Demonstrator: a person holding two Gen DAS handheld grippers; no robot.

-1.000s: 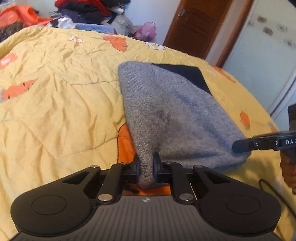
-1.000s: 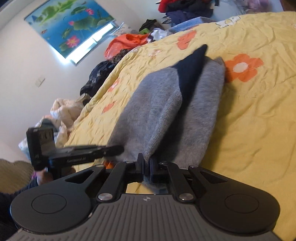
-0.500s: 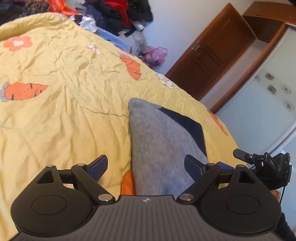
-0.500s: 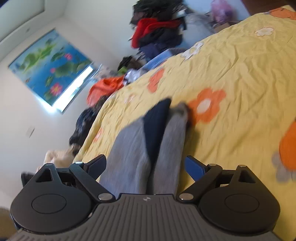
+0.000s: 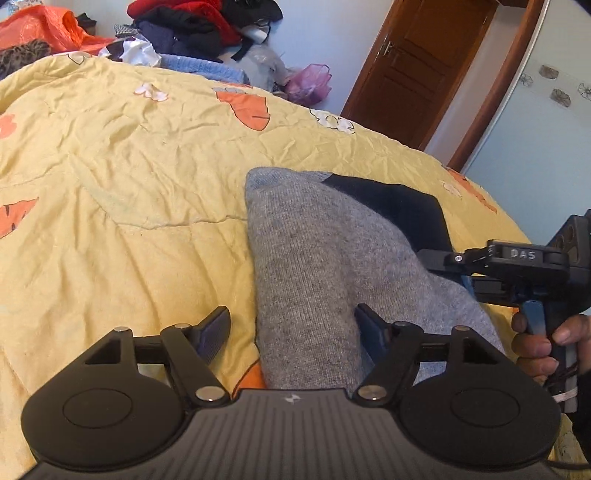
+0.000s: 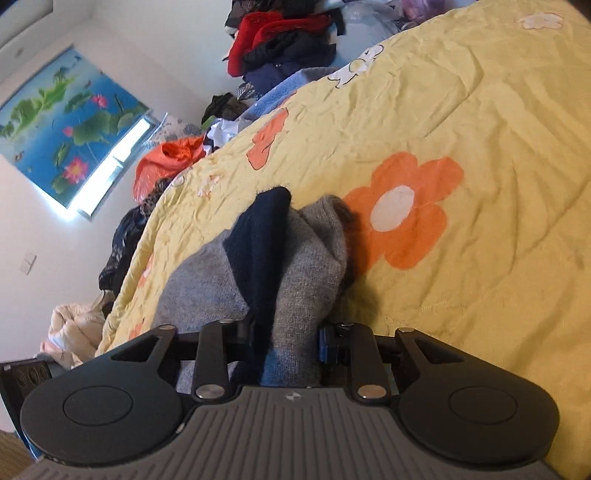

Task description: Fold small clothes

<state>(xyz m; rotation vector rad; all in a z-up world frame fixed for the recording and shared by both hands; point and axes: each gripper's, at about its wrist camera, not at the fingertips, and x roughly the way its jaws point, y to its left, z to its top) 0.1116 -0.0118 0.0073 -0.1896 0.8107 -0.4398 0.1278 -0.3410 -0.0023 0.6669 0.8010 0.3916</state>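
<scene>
A grey knitted garment point(image 5: 314, 258) with a navy part point(image 5: 399, 206) lies folded on the yellow flowered bedspread point(image 5: 129, 166). My left gripper point(image 5: 291, 326) straddles its near end, jaws wide and closing. Its right finger is at the cloth and its left finger stands clear over the bedspread. In the right wrist view, the garment point(image 6: 306, 266) and its navy strip point(image 6: 258, 236) run straight away from my right gripper point(image 6: 284, 336). Those jaws are closing, and the bunched cloth fills the gap against both pads. A person's hand point(image 5: 535, 343) holds the right gripper's handle.
A heap of red and dark clothes point(image 5: 192, 22) and an orange bag point(image 5: 44, 26) lie beyond the bed's far edge. A brown door point(image 5: 413, 66) stands at the back right. The bedspread point(image 6: 480, 110) stretches bare to the right of the garment.
Both grippers were shut on the garment's near edge, then let go and opened wide. The left has narrowed a little since. The right has come in onto the cloth's end.
</scene>
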